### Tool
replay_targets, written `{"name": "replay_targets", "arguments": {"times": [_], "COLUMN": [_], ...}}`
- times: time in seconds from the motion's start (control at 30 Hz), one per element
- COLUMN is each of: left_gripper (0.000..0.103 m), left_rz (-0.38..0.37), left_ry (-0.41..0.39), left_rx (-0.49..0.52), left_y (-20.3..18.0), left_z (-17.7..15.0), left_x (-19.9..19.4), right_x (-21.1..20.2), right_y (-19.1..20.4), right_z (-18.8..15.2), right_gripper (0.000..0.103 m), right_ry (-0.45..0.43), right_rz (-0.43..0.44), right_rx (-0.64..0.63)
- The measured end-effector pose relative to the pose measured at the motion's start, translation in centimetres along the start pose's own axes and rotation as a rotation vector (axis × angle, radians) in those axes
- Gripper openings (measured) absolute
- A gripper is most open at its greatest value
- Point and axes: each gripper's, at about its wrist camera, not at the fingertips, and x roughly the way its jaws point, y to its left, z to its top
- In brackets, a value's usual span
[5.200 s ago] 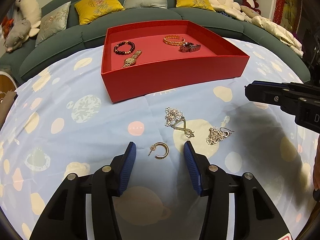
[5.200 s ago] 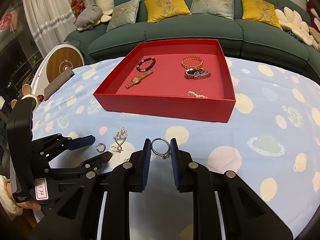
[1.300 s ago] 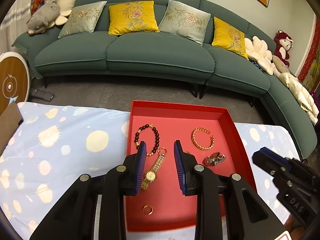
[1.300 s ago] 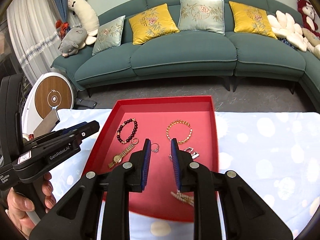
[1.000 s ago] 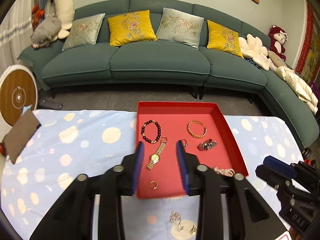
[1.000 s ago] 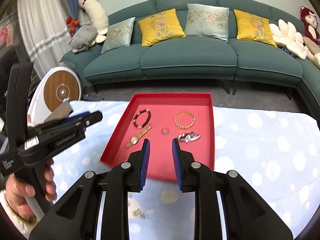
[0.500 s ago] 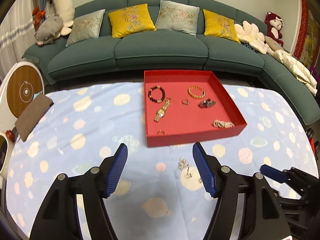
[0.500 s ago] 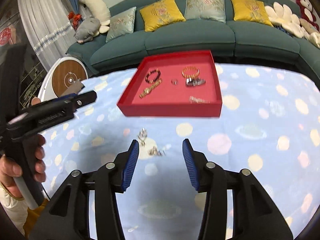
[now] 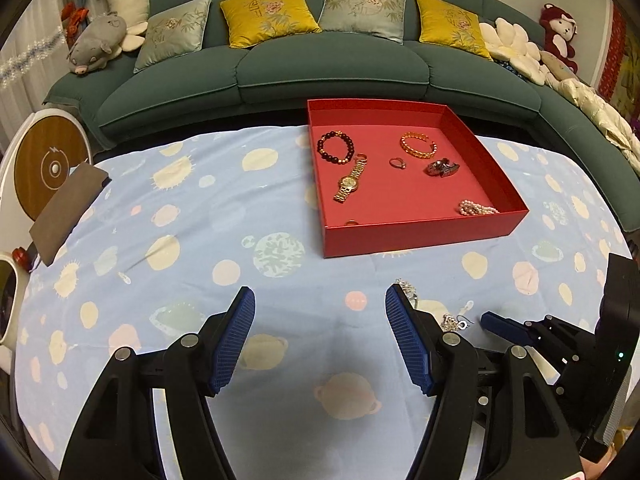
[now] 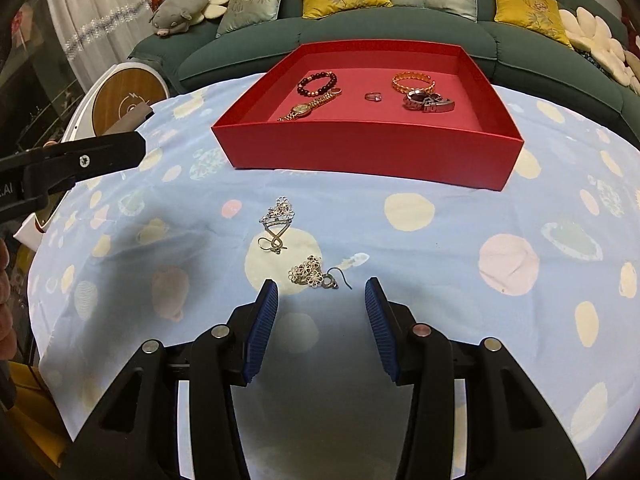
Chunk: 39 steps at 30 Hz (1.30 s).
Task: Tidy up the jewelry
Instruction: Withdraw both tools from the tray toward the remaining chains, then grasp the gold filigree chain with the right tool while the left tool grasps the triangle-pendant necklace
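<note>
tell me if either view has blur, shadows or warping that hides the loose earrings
Right wrist view: sharp, the silver earrings clearly lit beside a soft dark shadow on the tablecloth. Left wrist view: fisheye bends the sofa; the left gripper partly covers the earrings.

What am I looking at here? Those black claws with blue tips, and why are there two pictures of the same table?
No robot here: a person holds a pinching tool in each hand, and each carries a wide-angle camera looking along its fingers. One picture comes from the left tool, the other from the right tool. Both are open and hold nothing. On the blue spotted tablecloth stands a red tray with bracelets, a gold watch and a ring. Two silver earrings remain outside: one just ahead of the right tool, another beyond it.
</note>
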Motion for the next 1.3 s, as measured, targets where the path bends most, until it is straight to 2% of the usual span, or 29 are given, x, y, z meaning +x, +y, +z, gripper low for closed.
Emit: {"name": "replay_targets", "arguments": {"times": [0.23, 0.37, 0.53, 0.63, 0.9, 1.1, 1.3], "left_gripper": [0.065, 0.065, 0.065, 0.065, 0.065, 0.065, 0.065], "left_rz": [0.012, -0.003, -0.014, -0.016, -0.053, -0.091, -0.067], "left_ry": [0.010, 0.019, 0.029, 0.036, 0.080, 0.104, 0.116], "left_rx": [-0.032, -0.029, -0.005, 0.011, 0.006, 0.025, 0.064], "left_y": [1.7, 1.3, 0.1, -0.6, -1.8, -4.3, -6.5], "left_z": [0.1, -0.1, -0.1, -0.2, -0.5, -0.8, -1.3], "left_x": [0.4, 0.5, 1.0, 1.4, 3.4, 5.0, 7.0], "right_x": [1.2, 1.3, 1.1, 0.9, -0.7, -5.7, -10.0], "right_y": [1.0, 1.3, 0.7, 0.2, -0.7, -2.4, -2.1], "right_z": [0.3, 0.3, 0.3, 0.2, 0.3, 1.5, 2.5], "right_gripper": [0.043, 0.034, 0.014, 0.008, 0.006, 0.006, 0.006], "right_ry": [-0.012, -0.015, -0.008, -0.005, -0.017, -0.046, -0.100], "right_rz": [-0.025, -0.045, -0.057, -0.052, -0.040, -0.039, -0.011], "right_rx": [-0.049, -0.074, -0.069, -0.057, -0.033, 0.032, 0.041]}}
